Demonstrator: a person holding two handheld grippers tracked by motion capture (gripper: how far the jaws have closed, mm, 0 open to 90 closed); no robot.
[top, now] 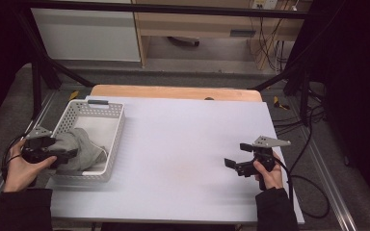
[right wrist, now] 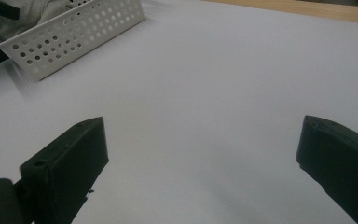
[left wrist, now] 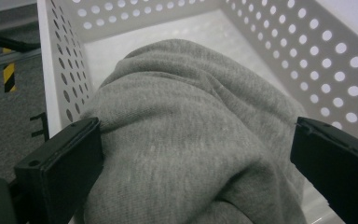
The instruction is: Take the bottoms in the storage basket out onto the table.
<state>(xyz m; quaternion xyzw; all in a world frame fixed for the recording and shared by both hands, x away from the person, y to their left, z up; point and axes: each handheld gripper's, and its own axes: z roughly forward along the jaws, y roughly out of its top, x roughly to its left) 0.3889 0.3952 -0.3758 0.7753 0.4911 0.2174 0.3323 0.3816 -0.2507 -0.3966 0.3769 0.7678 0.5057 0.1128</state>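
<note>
A grey cloth garment (top: 79,149) lies bunched in the near end of a white perforated basket (top: 111,144), which sits at the left of the white counter (top: 183,159). The left hand-held gripper (top: 65,155) is at the basket's near left corner, its jaws spread wide on either side of the fabric mound, not yet squeezing it. The right hand-held gripper (top: 232,161) hovers well apart over bare counter on the right, jaws also spread. To grasp well, the left jaws should probably sink lower and gather a thick fold before closing, staying clear of the basket wall so the basket is not dragged along.
</note>
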